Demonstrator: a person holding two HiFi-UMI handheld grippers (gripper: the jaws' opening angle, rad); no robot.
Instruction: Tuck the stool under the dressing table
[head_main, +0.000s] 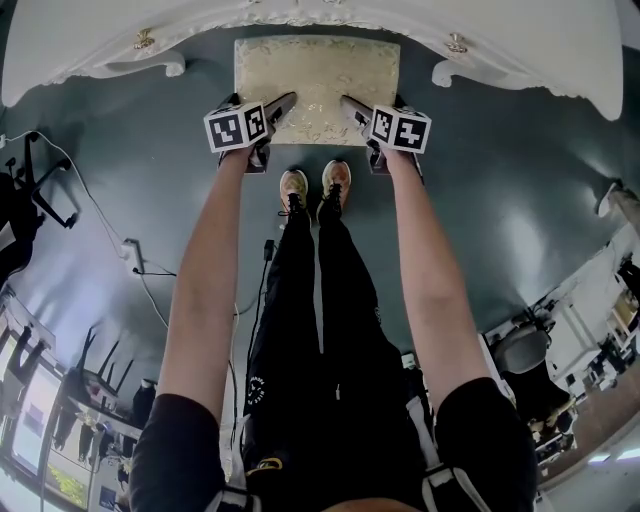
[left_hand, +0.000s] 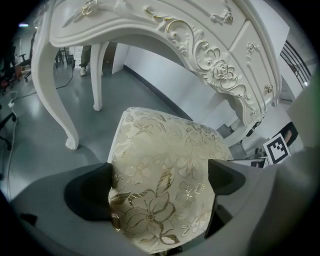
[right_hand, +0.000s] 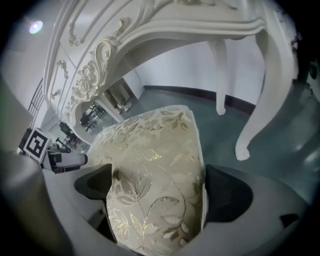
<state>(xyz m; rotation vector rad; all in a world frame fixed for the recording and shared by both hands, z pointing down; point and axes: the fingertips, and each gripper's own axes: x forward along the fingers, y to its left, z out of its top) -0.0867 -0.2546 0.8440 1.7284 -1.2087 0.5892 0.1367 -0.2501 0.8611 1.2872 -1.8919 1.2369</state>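
Head view is showing the stool (head_main: 318, 85) standing on the grey floor (head_main: 150, 200), centred before the knee opening of the white dressing table (head_main: 560, 50), its far edge just meeting the table's front rim and most of the cushion lying on the near side. The left gripper (head_main: 280, 104) is clamping the cushion's near left corner and the right gripper (head_main: 356, 108) the near right corner; each gripper view is showing the two dark jaws pressing into the floral fabric on both sides, so neither is standing wide. Holding both near corners is probably keeping the seat square, so a straight push should not be twisting it. The carved apron is arching above the cushion, and the seat appears to be sitting lower than it, though the clearance is hard to judge. To the left, a curved leg (left_hand: 55, 90) is standing well apart from the seat; to the right, another leg (right_hand: 260, 90) is leaving similar room. The person's shoes (head_main: 315, 185) are resting just near the stool, with open floor behind. The tuck is looking barely begun.
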